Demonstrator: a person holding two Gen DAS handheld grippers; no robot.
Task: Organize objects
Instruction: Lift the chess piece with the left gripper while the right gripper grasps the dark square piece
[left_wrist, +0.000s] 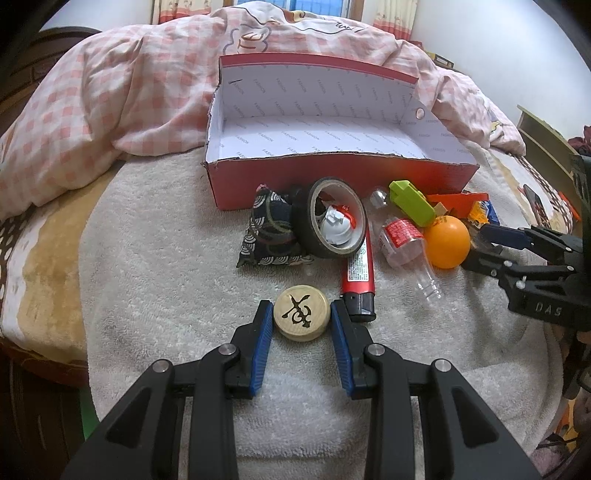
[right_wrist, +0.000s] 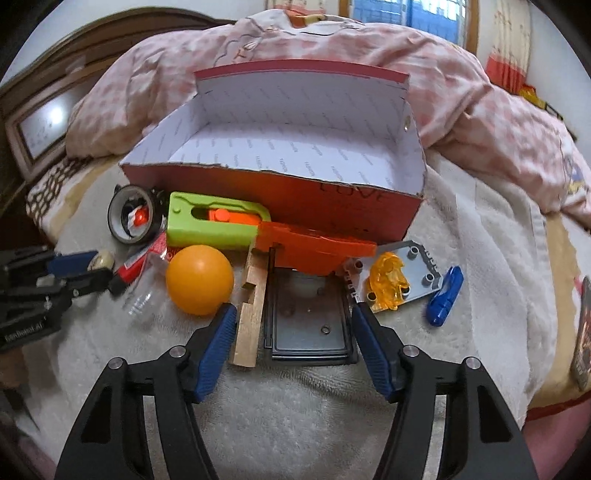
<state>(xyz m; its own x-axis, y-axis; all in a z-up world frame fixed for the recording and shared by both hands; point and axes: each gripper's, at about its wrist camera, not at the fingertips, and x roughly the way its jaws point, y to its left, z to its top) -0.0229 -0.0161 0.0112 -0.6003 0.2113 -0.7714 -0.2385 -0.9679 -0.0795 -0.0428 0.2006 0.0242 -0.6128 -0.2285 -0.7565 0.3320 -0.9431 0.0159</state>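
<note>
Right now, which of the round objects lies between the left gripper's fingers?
The wooden chess piece; the orange ball and tape roll lie farther away, near the box.

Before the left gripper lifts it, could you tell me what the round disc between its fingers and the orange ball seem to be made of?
The round disc looks like pale, unvarnished wood: matte surface, with a dark character marked on its face. The orange ball appears to be smooth plastic, with a soft sheen and no visible seam; possibly hollow, though that cannot be seen.
</note>
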